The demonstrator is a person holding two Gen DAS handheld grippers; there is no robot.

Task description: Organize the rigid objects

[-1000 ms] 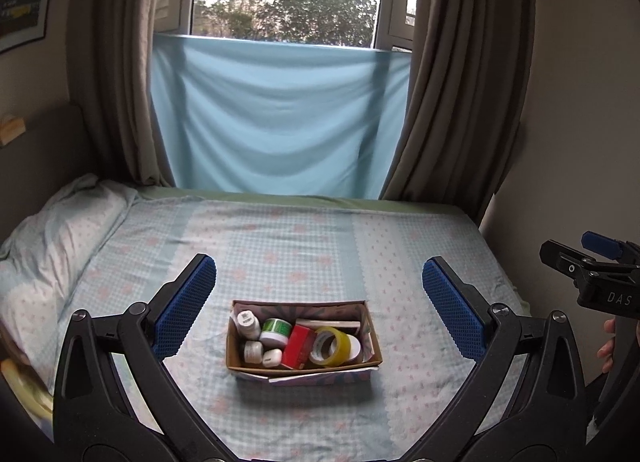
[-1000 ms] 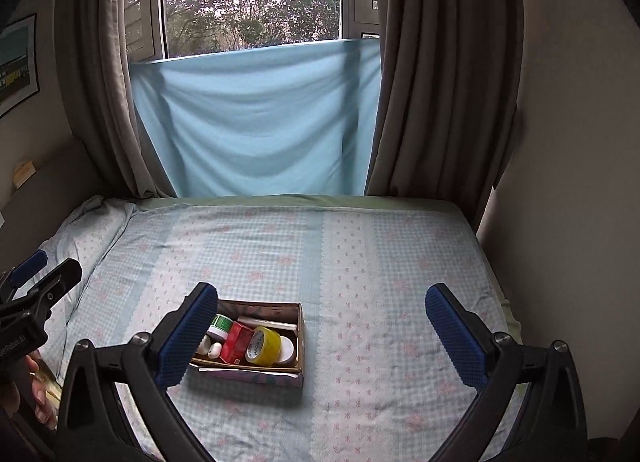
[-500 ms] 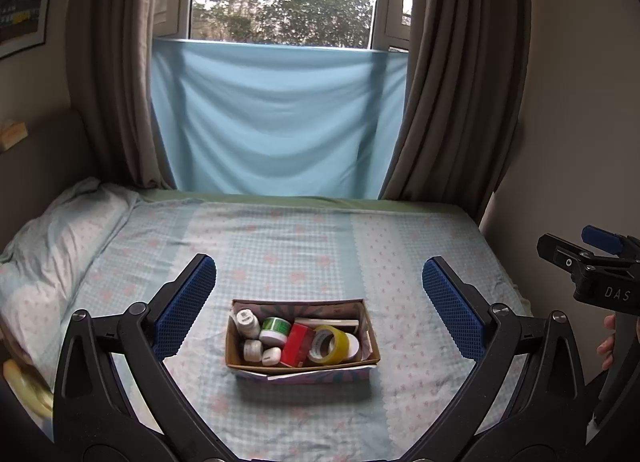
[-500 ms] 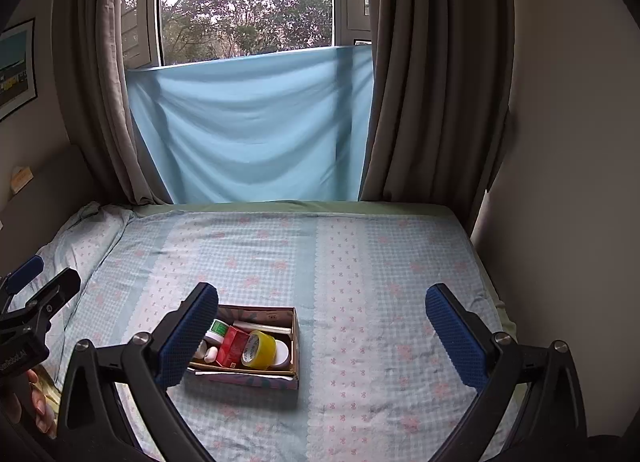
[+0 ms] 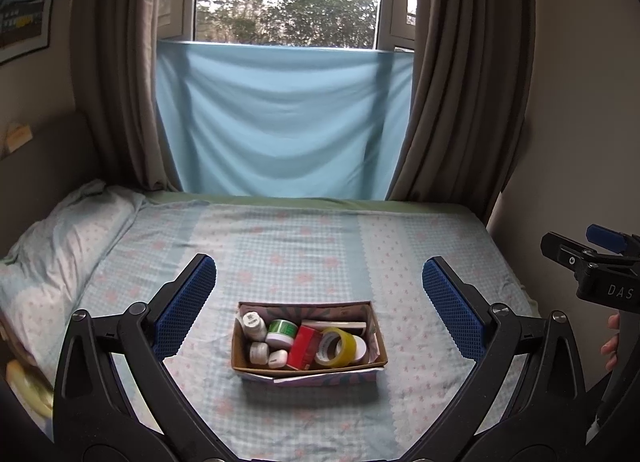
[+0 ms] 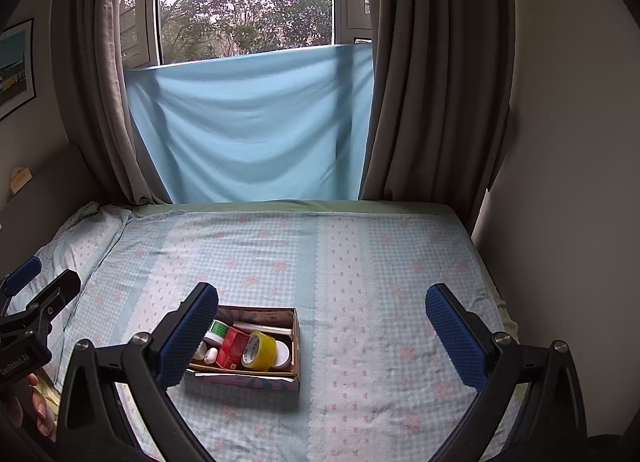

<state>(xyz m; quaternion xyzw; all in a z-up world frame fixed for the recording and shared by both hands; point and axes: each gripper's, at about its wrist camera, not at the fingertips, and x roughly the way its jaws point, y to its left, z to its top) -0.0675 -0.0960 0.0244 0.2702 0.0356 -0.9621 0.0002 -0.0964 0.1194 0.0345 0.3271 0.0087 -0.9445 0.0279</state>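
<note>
A small cardboard box sits on the bed near its front. Inside lie a yellow tape roll, a red carton, a green-labelled jar, white bottles and a flat white item along the back wall. My left gripper hangs open above and in front of the box, holding nothing. My right gripper is open too, with the box by its left finger.
The bed wears a blue checked sheet with pink flowers; a pillow lies at its left. Brown curtains, a blue cloth and a window stand behind. A wall borders the bed's right side. A person's fingers hold the other gripper's handle.
Both grippers have drawn back and risen slightly, so the box looks a little smaller and lower. Nothing was taken or let go.
</note>
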